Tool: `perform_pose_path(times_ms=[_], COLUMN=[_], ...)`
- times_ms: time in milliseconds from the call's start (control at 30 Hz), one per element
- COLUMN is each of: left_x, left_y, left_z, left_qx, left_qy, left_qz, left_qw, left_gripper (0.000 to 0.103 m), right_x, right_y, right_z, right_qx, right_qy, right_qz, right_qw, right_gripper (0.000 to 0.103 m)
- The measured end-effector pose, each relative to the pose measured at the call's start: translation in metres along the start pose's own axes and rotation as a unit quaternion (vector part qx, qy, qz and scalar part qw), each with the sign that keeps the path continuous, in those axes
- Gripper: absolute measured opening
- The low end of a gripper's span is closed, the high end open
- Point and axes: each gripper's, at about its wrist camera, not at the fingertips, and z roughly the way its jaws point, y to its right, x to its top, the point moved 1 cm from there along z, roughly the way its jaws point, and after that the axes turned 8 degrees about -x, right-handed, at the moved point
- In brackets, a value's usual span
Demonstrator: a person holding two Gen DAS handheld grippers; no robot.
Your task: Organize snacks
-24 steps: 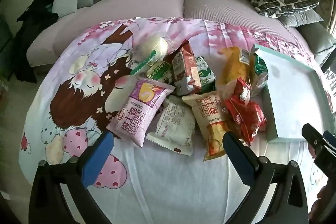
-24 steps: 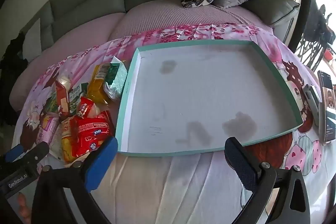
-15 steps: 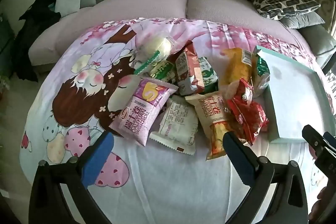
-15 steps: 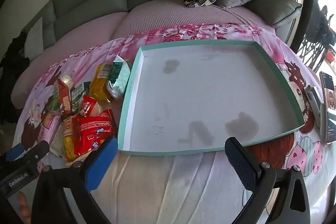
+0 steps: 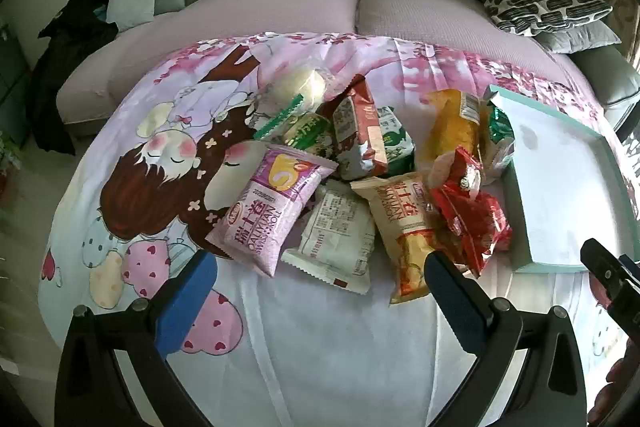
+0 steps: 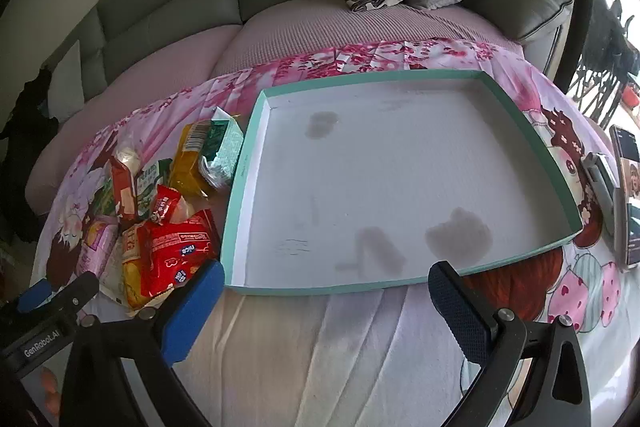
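Snacks heaped in crinkly, colourful packets beside teal tray; lower packets half buried. Left claw and right claw wide, empty.

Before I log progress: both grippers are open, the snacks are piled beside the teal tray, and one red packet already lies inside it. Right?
Not quite. The teal tray holds no snacks; the right wrist view shows only stains inside. The red packet lies outside it, in the pile. The rest stands.

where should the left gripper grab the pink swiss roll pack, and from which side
Take the pink swiss roll pack across its puffy middle, coming down from above. It lies flat and slanted on the cloth, topmost on the pile's left, and the open left gripper spans its narrow width.
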Motion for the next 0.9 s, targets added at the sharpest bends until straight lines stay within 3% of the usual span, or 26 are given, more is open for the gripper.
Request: perform_pose_path(times_ms=[900], left_x=[-0.0027], left_y=[0.0014], left_z=[0.0023], left_qx=[0.0], left_qy=[-0.004], left_qz=[0.004], left_qw=[1.0], left_gripper=[0.103], right_x=[0.0004], right_y=[-0.0002], right_z=[0.0027], right_qx=[0.002], right_qy=[-0.002], right_qz=[0.004], right_qw=[1.0], right_gripper=[0.103])
